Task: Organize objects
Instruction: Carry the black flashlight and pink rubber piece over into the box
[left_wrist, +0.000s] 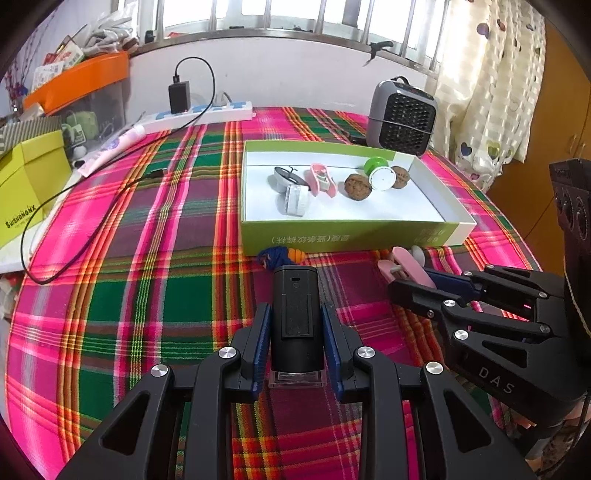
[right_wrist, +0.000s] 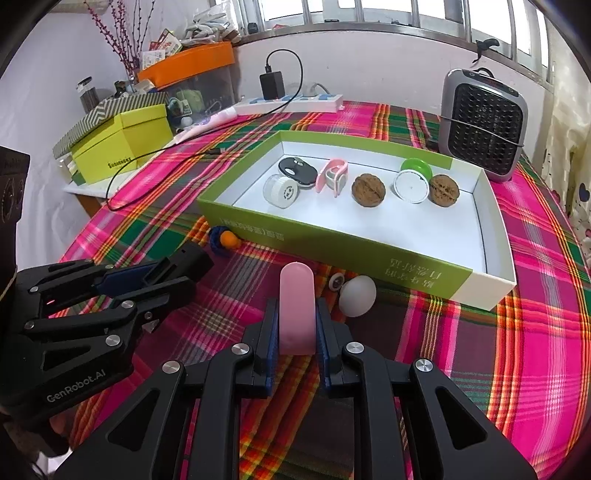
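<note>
Two grippers, both loaded, and both poised short of the box. The left gripper (left_wrist: 295, 332) is clenched on a black cylindrical gadget (left_wrist: 294, 317), pads pressing its flanks, a clear base poking out at the near end. The right gripper (right_wrist: 295, 332) is clamped on a pink clip (right_wrist: 296, 306), which stands up between the blue pads.

In the right wrist view the green-and-white box (right_wrist: 491, 236) sits at one o'clock on the plaid tablecloth (right_wrist: 517, 369), already carrying a row along its far wall: a white cylinder (right_wrist: 280, 191), a black fob (right_wrist: 295, 168), a pink-and-grey clip (right_wrist: 332, 176), two walnuts (right_wrist: 368, 191) and a green-and-white lid piece (right_wrist: 412, 181). The near half of the floor is bare, and that looks like the landing zone.

Loose at twelve o'clock, just outside the near wall: a white egg-shaped piece (right_wrist: 357, 295) and a small roller (right_wrist: 335, 282); a blue-and-orange toy (right_wrist: 223, 240) lies at eleven.

To do this well, I'd lift each load clear over the near wall, go one hand at a time so the arms don't cross, lower to the bare floor, then release low so nothing rolls into the walnuts.
</note>
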